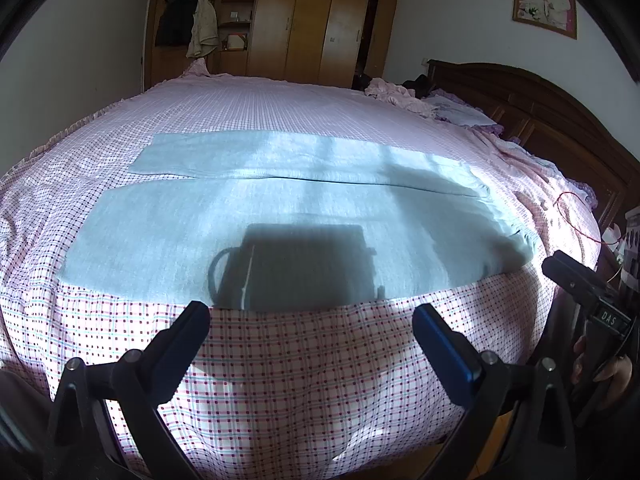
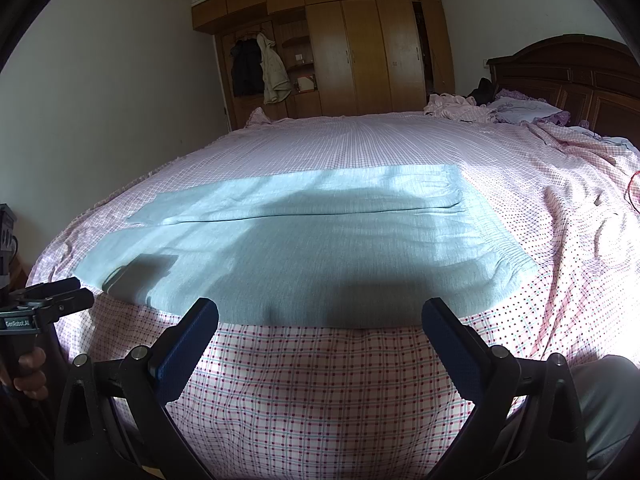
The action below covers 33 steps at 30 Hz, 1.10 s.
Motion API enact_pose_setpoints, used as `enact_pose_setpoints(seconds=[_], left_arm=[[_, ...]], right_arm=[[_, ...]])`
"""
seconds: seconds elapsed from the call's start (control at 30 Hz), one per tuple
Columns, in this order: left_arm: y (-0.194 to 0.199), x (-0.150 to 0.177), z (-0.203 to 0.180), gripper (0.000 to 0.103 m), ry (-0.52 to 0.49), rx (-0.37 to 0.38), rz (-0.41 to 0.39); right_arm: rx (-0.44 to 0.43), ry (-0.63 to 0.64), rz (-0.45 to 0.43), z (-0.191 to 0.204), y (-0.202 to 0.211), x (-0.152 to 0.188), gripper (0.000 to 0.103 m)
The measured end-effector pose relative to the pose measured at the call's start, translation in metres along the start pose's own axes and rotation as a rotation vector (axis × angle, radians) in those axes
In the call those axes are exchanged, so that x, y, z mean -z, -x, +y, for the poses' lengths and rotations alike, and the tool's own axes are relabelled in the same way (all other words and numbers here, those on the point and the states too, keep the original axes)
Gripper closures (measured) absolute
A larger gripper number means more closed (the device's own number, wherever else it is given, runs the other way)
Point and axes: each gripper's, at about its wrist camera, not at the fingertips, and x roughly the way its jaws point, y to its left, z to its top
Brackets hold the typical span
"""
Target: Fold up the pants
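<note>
Light blue-grey pants lie flat on the bed, both legs side by side, waistband to the right and cuffs to the left. They also show in the right wrist view, waistband at the right. My left gripper is open and empty, just before the near edge of the pants at mid-leg. My right gripper is open and empty, just before the near edge nearer the waistband. Each gripper shows at the edge of the other's view: the right one, the left one.
The bed has a pink checked sheet that hangs over the near edge. Crumpled pink bedding and pillows lie by the dark wooden headboard at the right. A wooden wardrobe stands beyond the bed. A red cord lies at the bed's right side.
</note>
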Motion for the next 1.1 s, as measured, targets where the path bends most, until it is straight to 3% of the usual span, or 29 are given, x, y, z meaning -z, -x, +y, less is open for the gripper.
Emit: enact_pose_setpoints(seconds=[1.1], left_arm=[[-0.0017,0.0010,-0.0034,0.000,-0.011,0.009,0.007]], right_arm=[[0.000,0.000,0.002,0.0004,0.0004,0.0001,0.005]])
